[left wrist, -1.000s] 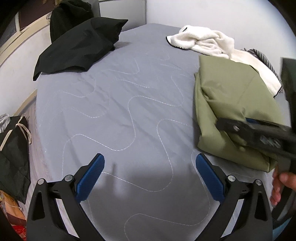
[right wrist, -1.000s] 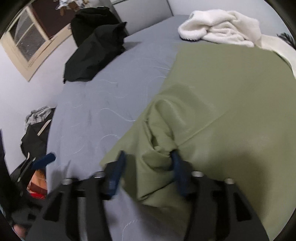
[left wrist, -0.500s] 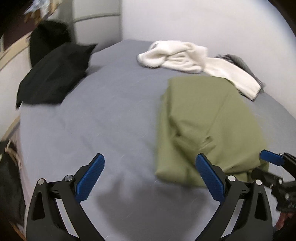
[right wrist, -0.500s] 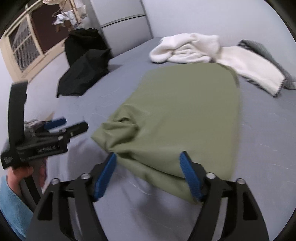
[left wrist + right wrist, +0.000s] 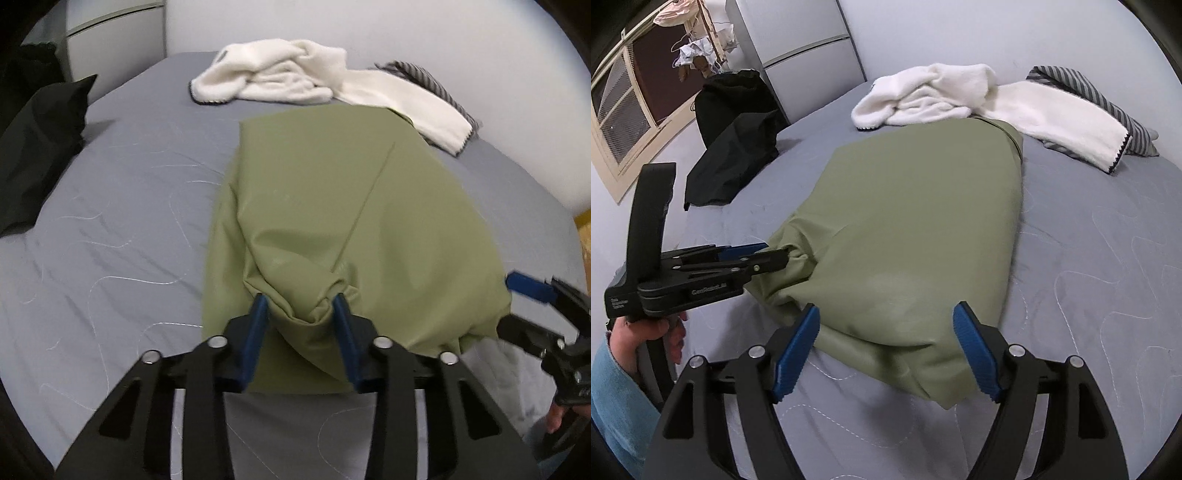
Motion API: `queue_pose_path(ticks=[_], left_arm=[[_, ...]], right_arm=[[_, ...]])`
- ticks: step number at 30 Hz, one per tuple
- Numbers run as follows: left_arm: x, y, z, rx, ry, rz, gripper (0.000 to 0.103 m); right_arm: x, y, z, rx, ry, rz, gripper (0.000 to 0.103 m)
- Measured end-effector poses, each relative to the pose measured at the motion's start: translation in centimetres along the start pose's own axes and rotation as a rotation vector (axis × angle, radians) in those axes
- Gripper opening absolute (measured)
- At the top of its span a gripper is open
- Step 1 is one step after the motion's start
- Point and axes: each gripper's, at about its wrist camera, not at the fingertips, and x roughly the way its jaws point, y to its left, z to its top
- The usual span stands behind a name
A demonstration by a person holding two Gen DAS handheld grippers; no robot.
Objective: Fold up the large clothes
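The left gripper (image 5: 301, 314) has just closed, its fingers pinching the green garment (image 5: 332, 206); the right gripper (image 5: 886, 328) stands open, fingers astride its near edge.

Grey quilted bed (image 5: 1108, 258), pale walls (image 5: 960, 33), barred window (image 5: 624, 107), grey cabinet (image 5: 798, 48)

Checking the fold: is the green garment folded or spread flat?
Folded: the green garment lies in a doubled, layered stack on the bed, its near corner bunched in the left gripper.
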Motion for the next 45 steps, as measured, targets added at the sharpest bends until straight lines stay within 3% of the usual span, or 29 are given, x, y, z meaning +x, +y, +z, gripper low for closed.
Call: queue_pose_path(ticks=[3,8,10,13,20,26,37,40,42,45], left_arm=[[0.1,-0.3,-0.1,0.019,0.014,-0.021,0.021],[-0.9,1.8,0.1,-0.057,-0.022,-0.055,0.016],[-0.8,2.4,-0.1,-0.061,-0.011,-0.044,0.016],[-0.5,3.1,-0.4,-0.076,-0.001,-0.030,0.016],[-0.4,4.8,-2.4,-0.157,-0.003,-0.023,0.019],[0.5,5.9,-3.5,-0.221,-0.004,-0.036,0.026],[1.1,6.0,-3.7,-0.200,0.009,-0.036,0.029],[1.0,5.7,-3.5,-0.174,0.008,-0.012,0.040],[0.6,5.6,-3.3,-0.155,0.000,0.043,0.061],[-0.5,6.0,-2.9,-0.176,-0.024,0.023,0.066]], right_arm=[[-0.2,-0.1,-0.1,0.009,-0.012,-0.027,0.077],[-0.3,-1.1,0.4,0.056,-0.042,-0.049,0.076],[0.0,-1.3,0.5,0.062,-0.045,-0.064,0.072],[1.2,-1.4,0.3,0.055,-0.021,-0.085,0.059],[3.1,0.1,-1.8,-0.059,0.043,-0.186,0.059],[3.9,-0.6,-2.6,-0.050,0.041,-0.172,0.059],[4.2,-0.8,-2.9,-0.055,0.035,-0.160,0.059],[4.1,-1.2,-2.8,-0.048,0.033,-0.145,0.059],[3.7,-1.7,-2.7,-0.034,0.020,-0.118,0.061],[2.6,-3.2,-2.5,0.065,0.012,-0.050,0.069]])
